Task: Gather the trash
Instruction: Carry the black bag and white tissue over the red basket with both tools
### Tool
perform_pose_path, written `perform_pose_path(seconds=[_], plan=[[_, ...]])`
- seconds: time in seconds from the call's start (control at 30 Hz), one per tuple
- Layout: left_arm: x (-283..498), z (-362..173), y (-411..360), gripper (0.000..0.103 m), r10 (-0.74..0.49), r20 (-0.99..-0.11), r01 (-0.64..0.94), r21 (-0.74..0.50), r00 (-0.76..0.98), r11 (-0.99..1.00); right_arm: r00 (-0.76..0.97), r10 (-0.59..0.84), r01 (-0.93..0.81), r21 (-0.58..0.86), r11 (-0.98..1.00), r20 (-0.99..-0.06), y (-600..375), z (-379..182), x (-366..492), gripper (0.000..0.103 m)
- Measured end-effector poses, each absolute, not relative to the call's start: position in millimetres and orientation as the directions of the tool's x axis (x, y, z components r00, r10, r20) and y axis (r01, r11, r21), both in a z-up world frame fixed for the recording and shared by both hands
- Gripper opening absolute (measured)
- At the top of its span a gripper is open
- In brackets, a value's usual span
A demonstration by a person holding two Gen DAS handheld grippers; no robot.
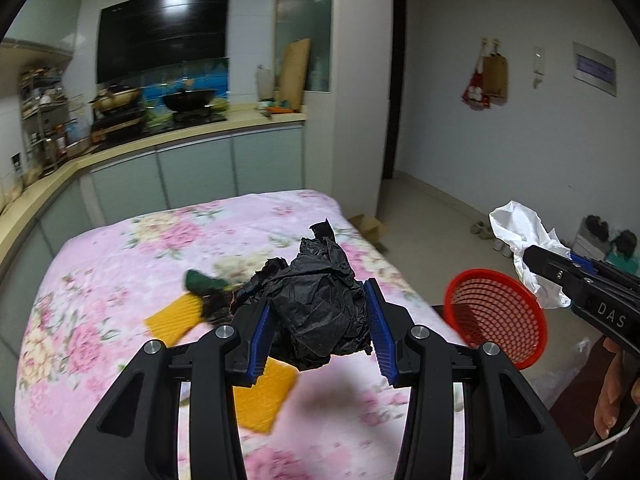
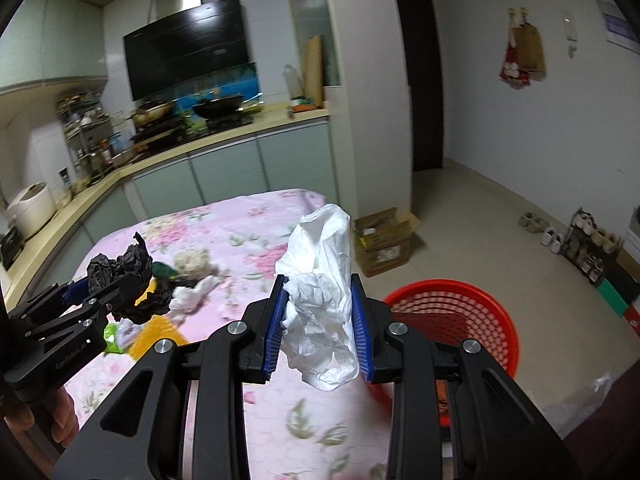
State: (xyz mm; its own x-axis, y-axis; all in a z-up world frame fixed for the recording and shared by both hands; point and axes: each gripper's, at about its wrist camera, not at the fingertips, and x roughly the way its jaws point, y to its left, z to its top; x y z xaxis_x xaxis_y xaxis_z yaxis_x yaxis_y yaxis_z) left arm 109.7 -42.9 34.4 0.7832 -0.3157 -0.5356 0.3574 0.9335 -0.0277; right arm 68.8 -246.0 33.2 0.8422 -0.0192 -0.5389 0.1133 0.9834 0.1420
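My left gripper (image 1: 318, 320) is shut on a crumpled black plastic bag (image 1: 320, 304), lifted above the table with the pink flowered cloth (image 1: 120, 280). In the right wrist view that same left gripper (image 2: 104, 292) carries the black bag (image 2: 120, 268) at the left. My right gripper (image 2: 318, 328) is shut on a crumpled white plastic bag (image 2: 324, 292); the left wrist view shows this white bag (image 1: 524, 240) in the right gripper (image 1: 532, 258). A red mesh basket (image 2: 472, 320) stands on the floor right of the table, and the red mesh basket (image 1: 496, 316) lies below the right gripper.
More litter lies on the cloth: yellow sheets (image 1: 264, 400), a dark green piece (image 1: 202, 282), white crumpled paper (image 2: 192, 296), a green wrapper (image 2: 114, 338). A cardboard box (image 2: 384, 244) sits on the floor. Kitchen counter (image 2: 224, 136) behind, shoes (image 2: 552, 236) along the right wall.
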Motion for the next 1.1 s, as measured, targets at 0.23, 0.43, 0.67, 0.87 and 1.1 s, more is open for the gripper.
perform_pose_path(seconds=[0.23,0.43,0.67,0.87,1.1], plan=[[118,28,-86,0.041,-0.384,-0.558,0.440,-0.038,0.735,0.897,0.835,-0.085,0.194,0.145,0.970,-0.544,-277,29,62,0.030],[124,17,-124,0.041,-0.441,-0.598,0.522,-0.044,0.669,0.852,0.815,-0.140,0.265,0.149,0.953,-0.562,-303,20,60,0.030],[130,2,-168,0.041,-0.507,-0.644,0.605,-0.086,0.572,0.792,0.787,-0.195,0.337,0.143,0.931,-0.586,-329,9,58,0.030],[140,-13,-202,0.041,-0.543,-0.687,0.653,-0.130,0.484,0.746,0.753,-0.237,0.398,0.137,0.907,-0.614,-359,-4,58,0.030],[150,-38,-239,0.042,-0.546,-0.734,0.679,-0.160,0.404,0.717,0.714,-0.231,0.420,0.141,0.896,-0.661,-376,-24,67,0.030]])
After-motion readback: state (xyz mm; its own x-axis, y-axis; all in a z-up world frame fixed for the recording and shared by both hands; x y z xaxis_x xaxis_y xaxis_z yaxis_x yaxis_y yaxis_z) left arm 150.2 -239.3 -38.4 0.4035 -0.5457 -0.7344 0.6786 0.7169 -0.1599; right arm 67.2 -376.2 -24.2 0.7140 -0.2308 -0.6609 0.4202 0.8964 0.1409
